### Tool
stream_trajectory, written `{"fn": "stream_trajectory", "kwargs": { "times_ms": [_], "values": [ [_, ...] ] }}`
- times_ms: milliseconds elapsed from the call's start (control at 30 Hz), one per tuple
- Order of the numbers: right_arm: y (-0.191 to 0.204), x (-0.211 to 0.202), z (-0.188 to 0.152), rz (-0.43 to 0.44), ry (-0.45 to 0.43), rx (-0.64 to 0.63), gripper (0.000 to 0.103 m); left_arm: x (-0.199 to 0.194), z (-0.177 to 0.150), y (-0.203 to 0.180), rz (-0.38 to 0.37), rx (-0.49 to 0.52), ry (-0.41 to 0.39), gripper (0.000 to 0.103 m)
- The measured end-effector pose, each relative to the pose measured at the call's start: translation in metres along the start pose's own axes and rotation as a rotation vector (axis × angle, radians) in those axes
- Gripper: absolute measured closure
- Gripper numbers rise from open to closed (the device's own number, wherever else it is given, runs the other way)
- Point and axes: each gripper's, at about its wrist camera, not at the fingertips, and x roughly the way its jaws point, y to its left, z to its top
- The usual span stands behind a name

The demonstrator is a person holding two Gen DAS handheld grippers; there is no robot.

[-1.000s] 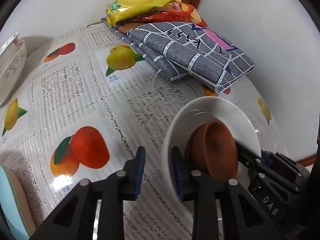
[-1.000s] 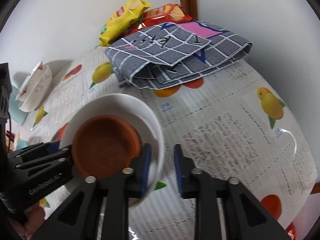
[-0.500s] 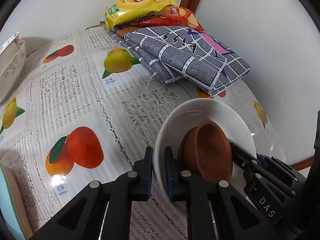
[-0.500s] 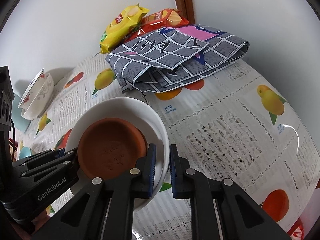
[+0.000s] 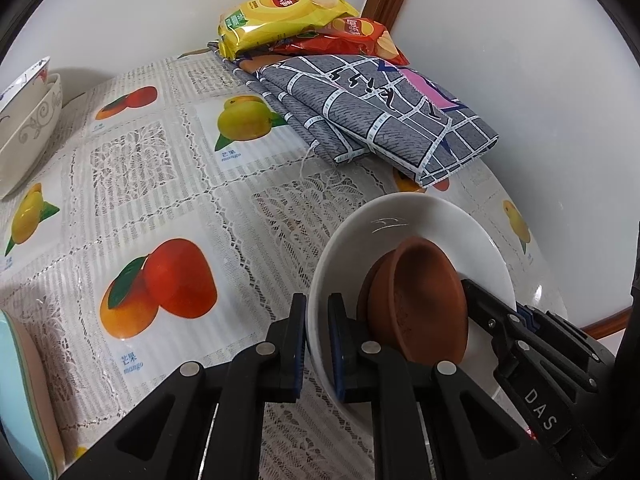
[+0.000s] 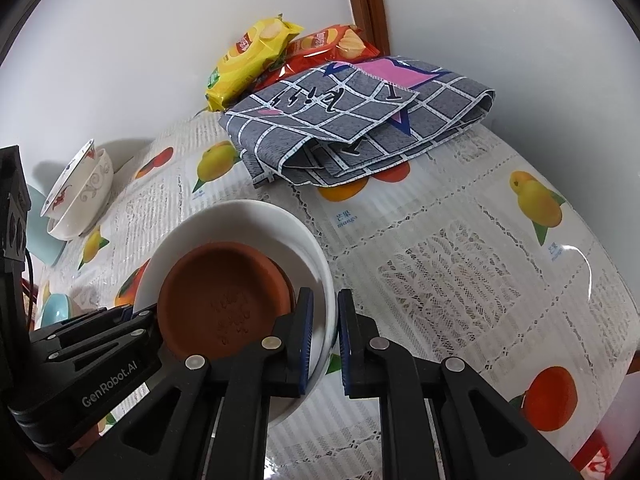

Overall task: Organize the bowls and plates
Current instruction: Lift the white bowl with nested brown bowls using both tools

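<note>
Left gripper (image 5: 318, 344): clamped on plate (image 5: 404, 216) rim | Right gripper (image 6: 323, 340): clamped on opposite rim | Plate: white, held between both over fruit-print tablecloth (image 5: 160, 184), brown bowl (image 5: 420, 300) inside | Far left: stacked bowls (image 6: 78, 192) | Back: folded cloth (image 6: 360, 120)

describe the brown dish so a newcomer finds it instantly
On the fruit-print tablecloth, in front of the folded grey checked cloth, find the wide white ceramic plate. The small round terracotta dish sits inside it, the only matte reddish-brown piece; the other bowls are glossy white or pale blue.
</note>
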Motion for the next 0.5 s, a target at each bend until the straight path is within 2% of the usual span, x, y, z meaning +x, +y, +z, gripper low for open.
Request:
{"fn": "stream_trajectory", "kwargs": {
  "times_ms": [500],
  "values": [
    [0.015, -0.021, -0.002, 0.014, -0.025, -0.002, 0.091, -0.026, -0.005, 0.006, 0.002, -0.024, -0.028, 0.092]
  ]
}}
